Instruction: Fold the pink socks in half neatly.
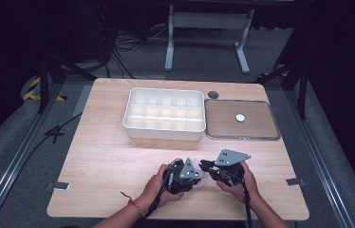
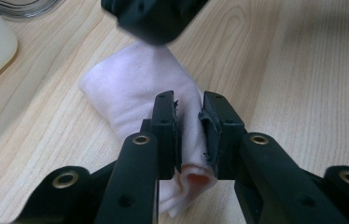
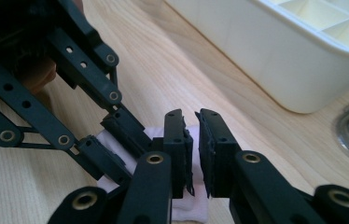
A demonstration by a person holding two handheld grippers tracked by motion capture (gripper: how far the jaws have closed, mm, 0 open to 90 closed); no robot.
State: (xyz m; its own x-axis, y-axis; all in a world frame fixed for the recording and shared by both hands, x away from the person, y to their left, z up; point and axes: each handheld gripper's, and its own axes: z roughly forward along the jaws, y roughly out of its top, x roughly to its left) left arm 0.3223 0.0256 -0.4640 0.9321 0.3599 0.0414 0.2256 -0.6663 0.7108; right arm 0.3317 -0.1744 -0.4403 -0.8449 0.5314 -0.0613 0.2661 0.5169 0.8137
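I have the left gripper (image 2: 190, 135) closed narrow on a folded white cloth (image 2: 137, 86): in the left gripper view both pads press a rolled fold of it, with a pinkish inner layer showing at the near end of the roll. The cloth lies flat on the wooden table (image 2: 303, 70) and runs away from the jaws toward the far left of that view.

I have the right gripper (image 3: 193, 149) on the same cloth (image 3: 189, 212). In the right gripper view its jaws stand close together with only a slim gap between them, and white cloth shows between and below the pads; I cannot tell whether the pads press it. The linkage of the left gripper (image 3: 93, 121) crosses that view from the left and meets the cloth just beside my right jaws.

In the high view the two grippers, left (image 1: 183, 175) and right (image 1: 220, 170), face each other near the table's near edge, right of centre, with the cloth (image 1: 203, 178) between them.

Farther off, a white compartment tray (image 1: 163, 114) sits at the table's middle. Just right of it lies a clear lid (image 1: 241, 119) bearing a small white disc (image 1: 240, 117). A dark round grommet (image 1: 213, 94) lies beyond the lid's far left corner.
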